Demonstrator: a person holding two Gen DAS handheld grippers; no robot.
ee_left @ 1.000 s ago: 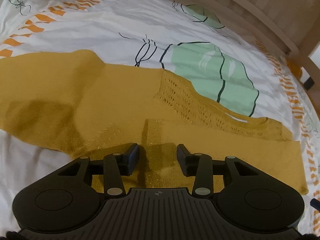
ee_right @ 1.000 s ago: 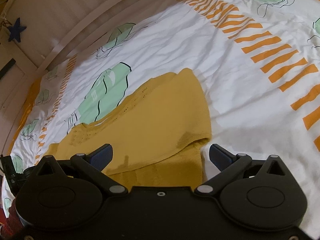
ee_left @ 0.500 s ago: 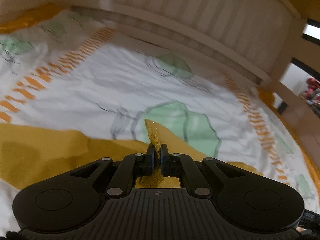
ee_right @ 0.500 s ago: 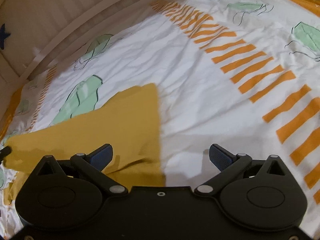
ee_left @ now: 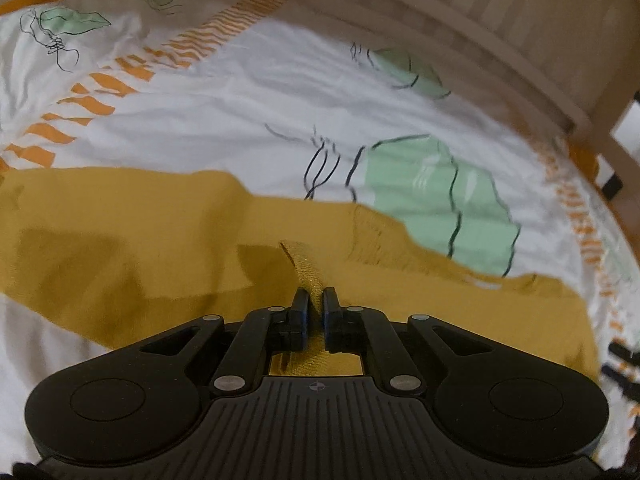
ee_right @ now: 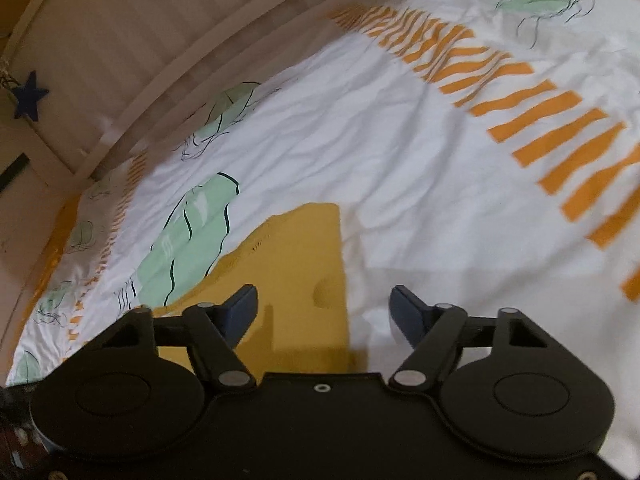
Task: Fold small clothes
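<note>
A mustard-yellow knitted garment (ee_left: 140,240) lies spread on a white bed sheet (ee_left: 224,120) printed with green shapes and orange stripes. My left gripper (ee_left: 315,298) is shut on a ribbed edge of the garment (ee_left: 306,268), which stands up between the fingers. In the right wrist view the garment (ee_right: 304,264) lies flat with a straight right edge. My right gripper (ee_right: 324,304) is open and empty, low over that edge, its left finger above the cloth and its right finger above the sheet.
A pale wooden bed rail (ee_left: 460,40) curves along the far side of the sheet; it also shows in the right wrist view (ee_right: 160,64). A dark blue star (ee_right: 30,98) hangs at the left.
My left gripper closed on the ribbed edge, lifted it, and now holds it lower over the garment. The right gripper stayed open while the garment's right side became a straight edge.
</note>
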